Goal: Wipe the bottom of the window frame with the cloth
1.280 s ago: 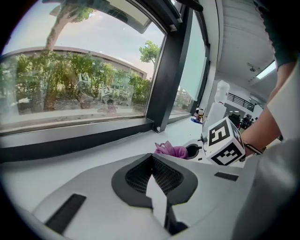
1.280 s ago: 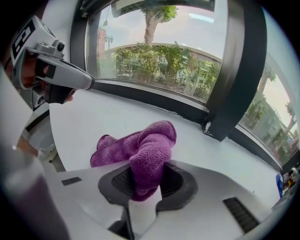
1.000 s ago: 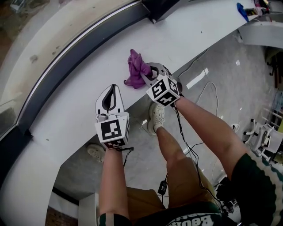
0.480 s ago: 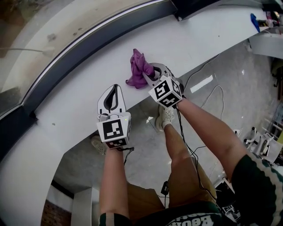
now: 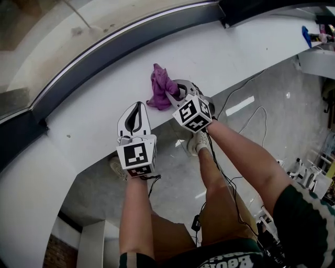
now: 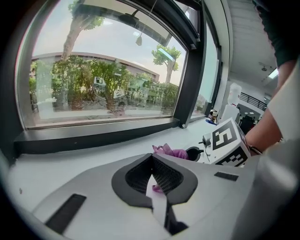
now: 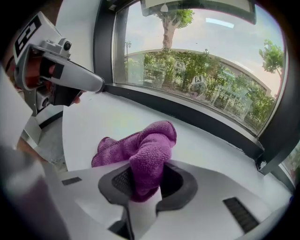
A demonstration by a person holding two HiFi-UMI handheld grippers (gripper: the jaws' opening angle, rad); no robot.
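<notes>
A crumpled purple cloth (image 5: 160,86) lies on the white sill (image 5: 89,123), a short way from the dark bottom rail of the window frame (image 5: 120,46). My right gripper (image 5: 171,94) is shut on the cloth's near end; in the right gripper view the cloth (image 7: 140,149) bulges up out of the right gripper (image 7: 143,183), with the frame rail (image 7: 187,112) beyond. My left gripper (image 5: 136,106) rests on the sill to the left of the cloth, shut and empty. In the left gripper view the left gripper (image 6: 151,161) points at the frame rail (image 6: 93,137), with the cloth (image 6: 171,151) to its right.
The sill curves and ends in an edge just under both grippers, with grey floor, cables (image 5: 246,112) and the person's shoes (image 5: 194,141) below. A dark upright frame post (image 5: 238,10) stands at the far right. A blue object (image 5: 305,34) lies on a ledge at the right.
The head view has shifted, so the window rail sits lower in the picture. Both grippers stay at about the same spots on the sill, and the right one still holds the cloth.
</notes>
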